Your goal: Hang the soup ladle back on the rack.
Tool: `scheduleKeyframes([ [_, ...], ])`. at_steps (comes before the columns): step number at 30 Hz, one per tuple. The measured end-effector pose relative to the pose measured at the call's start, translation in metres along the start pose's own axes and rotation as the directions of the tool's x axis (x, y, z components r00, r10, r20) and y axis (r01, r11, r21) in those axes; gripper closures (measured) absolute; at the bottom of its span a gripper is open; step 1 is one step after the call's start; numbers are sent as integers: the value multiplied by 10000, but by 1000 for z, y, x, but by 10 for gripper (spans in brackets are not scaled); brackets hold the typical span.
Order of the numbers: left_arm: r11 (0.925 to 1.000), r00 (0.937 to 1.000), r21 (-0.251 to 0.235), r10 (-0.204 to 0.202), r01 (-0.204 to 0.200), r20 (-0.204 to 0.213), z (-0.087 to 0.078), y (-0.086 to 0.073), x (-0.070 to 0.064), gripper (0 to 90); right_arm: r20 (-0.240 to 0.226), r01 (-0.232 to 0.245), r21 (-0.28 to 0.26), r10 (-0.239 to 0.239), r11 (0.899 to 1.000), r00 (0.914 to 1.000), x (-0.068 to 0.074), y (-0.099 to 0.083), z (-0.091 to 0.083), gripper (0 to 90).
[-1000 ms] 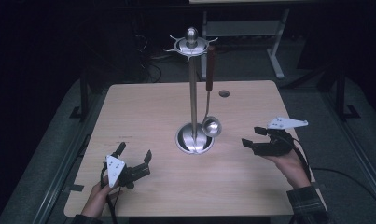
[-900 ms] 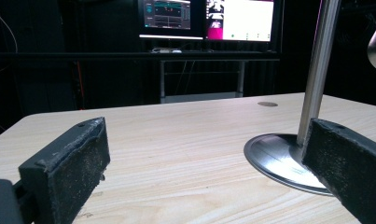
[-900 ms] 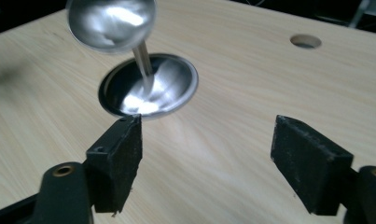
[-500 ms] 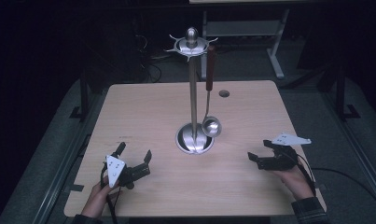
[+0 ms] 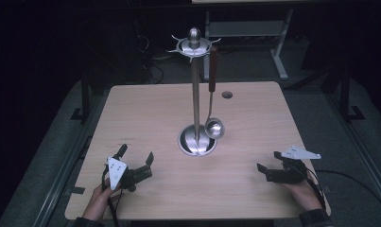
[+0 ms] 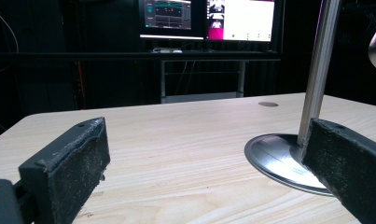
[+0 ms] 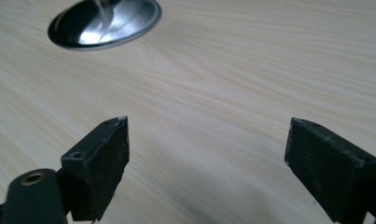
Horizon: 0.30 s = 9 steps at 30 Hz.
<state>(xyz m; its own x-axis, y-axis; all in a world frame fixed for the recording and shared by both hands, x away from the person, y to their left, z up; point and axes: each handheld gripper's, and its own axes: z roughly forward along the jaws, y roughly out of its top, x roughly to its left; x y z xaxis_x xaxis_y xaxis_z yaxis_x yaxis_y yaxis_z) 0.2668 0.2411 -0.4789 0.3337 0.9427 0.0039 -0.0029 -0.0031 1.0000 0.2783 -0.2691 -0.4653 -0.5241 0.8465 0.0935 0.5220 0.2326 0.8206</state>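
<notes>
Two tongs rest low on the near side of the table [image 5: 145, 109], both empty, jaws spread wide apart: left tongs [image 5: 137, 161] at the near left, right tongs [image 5: 267, 161] at the near right, each in a hand. Between them and farther back stands the metal stand [image 5: 196, 94], and the ladle [image 5: 213, 126] hangs from its top ring, on the right side of the pole.

Judgement: the step in hand looks like a reach for the ladle. The right tongs sit nearer its side. To do it well, come in level with the handle, close on the dark grip [image 5: 212, 71] below the hook, lift straight up to clear the hook, then draw away from the pole. The left tongs could steady the round base [image 6: 281, 161] if the stand rocks.

The ladle: dark reddish handle above, thin wire shank, small shiny bowl hanging just above the base. Whether bowl touches pole is hard to tell in the dim light.
</notes>
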Motion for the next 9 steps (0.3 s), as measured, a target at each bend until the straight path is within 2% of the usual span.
scheduleKeyframes([
  [9,10000,10000,5,21,-21,-7,0,0,0,2,250,-168,-73,170,9998,9995,-4,-7,-6,118],
])
